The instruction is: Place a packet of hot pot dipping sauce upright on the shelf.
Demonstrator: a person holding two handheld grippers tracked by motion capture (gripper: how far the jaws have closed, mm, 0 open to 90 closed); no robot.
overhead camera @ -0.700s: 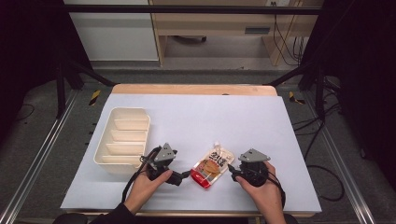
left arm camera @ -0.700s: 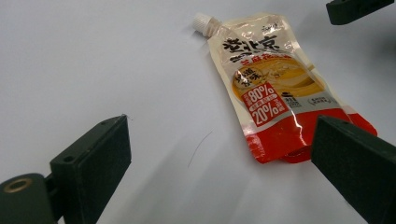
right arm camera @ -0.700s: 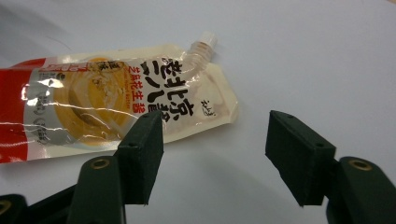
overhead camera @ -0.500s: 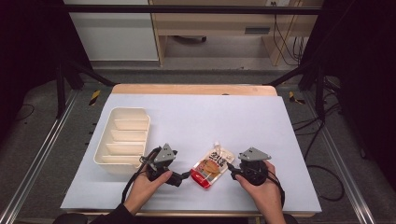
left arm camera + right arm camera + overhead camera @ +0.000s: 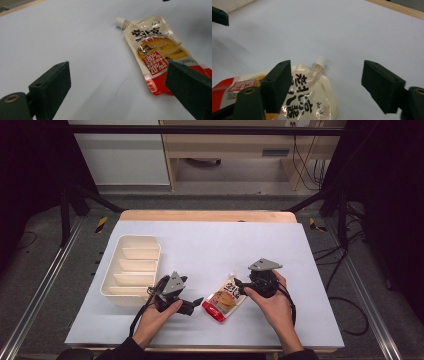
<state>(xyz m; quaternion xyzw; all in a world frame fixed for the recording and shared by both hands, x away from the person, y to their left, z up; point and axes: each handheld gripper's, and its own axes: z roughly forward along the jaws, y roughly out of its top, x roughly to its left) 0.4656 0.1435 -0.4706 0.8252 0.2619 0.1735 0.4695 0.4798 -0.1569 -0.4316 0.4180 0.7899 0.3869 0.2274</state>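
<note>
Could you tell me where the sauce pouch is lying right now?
In the high view the sauce pouch lies flat on the white mat, between the left gripper and right gripper.

The pouch (image 5: 225, 299) at lower centre of the high view was pale cream with a white cap, black lettering, an orange-yellow picture and a red bottom band carrying white print. The tray (image 5: 131, 270) at left was cream, lying on a pale bluish-white table sheet (image 5: 240, 245) edged by a light wood strip at the top. The left gripper (image 5: 196, 303) and the right gripper (image 5: 236, 285) were black with grey top plates, their jaws dark in both gripper views.
</note>
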